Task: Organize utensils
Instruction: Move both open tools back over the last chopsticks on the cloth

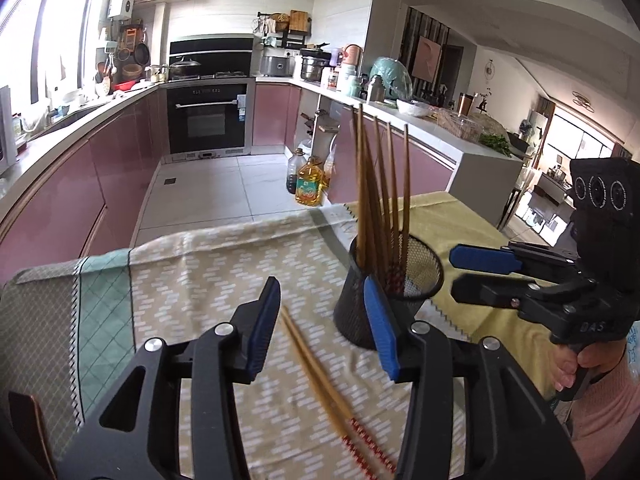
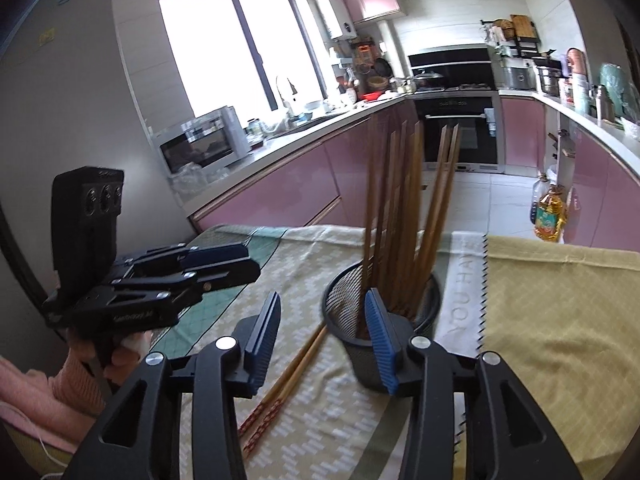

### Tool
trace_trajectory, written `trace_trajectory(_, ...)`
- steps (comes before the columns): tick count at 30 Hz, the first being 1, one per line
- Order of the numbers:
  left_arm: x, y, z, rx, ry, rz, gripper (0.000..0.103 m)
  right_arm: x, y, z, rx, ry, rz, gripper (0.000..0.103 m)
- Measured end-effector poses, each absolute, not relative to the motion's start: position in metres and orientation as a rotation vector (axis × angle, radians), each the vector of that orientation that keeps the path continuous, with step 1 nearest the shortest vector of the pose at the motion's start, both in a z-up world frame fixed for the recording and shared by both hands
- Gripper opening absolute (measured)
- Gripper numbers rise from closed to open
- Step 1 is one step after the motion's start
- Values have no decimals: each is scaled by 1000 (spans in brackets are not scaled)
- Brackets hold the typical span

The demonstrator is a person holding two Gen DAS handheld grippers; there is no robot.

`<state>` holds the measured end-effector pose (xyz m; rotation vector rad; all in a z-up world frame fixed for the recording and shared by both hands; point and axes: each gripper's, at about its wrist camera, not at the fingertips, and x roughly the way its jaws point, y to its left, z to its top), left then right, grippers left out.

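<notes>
A black mesh cup [image 1: 394, 276] [image 2: 348, 308] stands on the cloth-covered table and holds several wooden chopsticks [image 1: 382, 184] [image 2: 404, 208] upright. Two more chopsticks [image 1: 320, 368] [image 2: 288, 380] with red patterned ends lie flat on the cloth beside the cup. My left gripper [image 1: 324, 320] is open and empty, just above the lying pair, left of the cup. My right gripper [image 2: 324, 328] is open and empty, close in front of the cup; in the left wrist view [image 1: 480, 276] it sits right of the cup.
The table carries a patterned beige and green cloth [image 1: 200, 280] and a yellow cloth [image 2: 560, 320]. Its far edge drops to a tiled floor [image 1: 208, 188] with oil bottles [image 1: 308, 184]. Pink kitchen cabinets [image 1: 80, 184] and an oven [image 1: 208, 120] stand behind.
</notes>
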<state>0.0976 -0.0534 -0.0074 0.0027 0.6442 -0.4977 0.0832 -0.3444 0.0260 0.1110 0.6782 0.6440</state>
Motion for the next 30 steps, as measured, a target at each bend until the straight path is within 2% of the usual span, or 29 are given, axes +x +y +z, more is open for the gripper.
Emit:
trace_trajectory(10, 88, -29, -60, 0, 770, -432, 46, 78, -301, -40, 61, 880, 657, 46)
trace_trajectory(18, 80, -25, -88, -10, 835, -418, 47, 76, -279, -57, -1, 927, 624, 45)
trace_trajectory(21, 79, -27, -93, -4, 848, -416, 47, 73, -272, -60, -34, 938, 612, 37)
trace_trajectory(30, 77, -26, -99, -18, 862, -422, 48, 69, -263, -65, -79, 952, 573, 25)
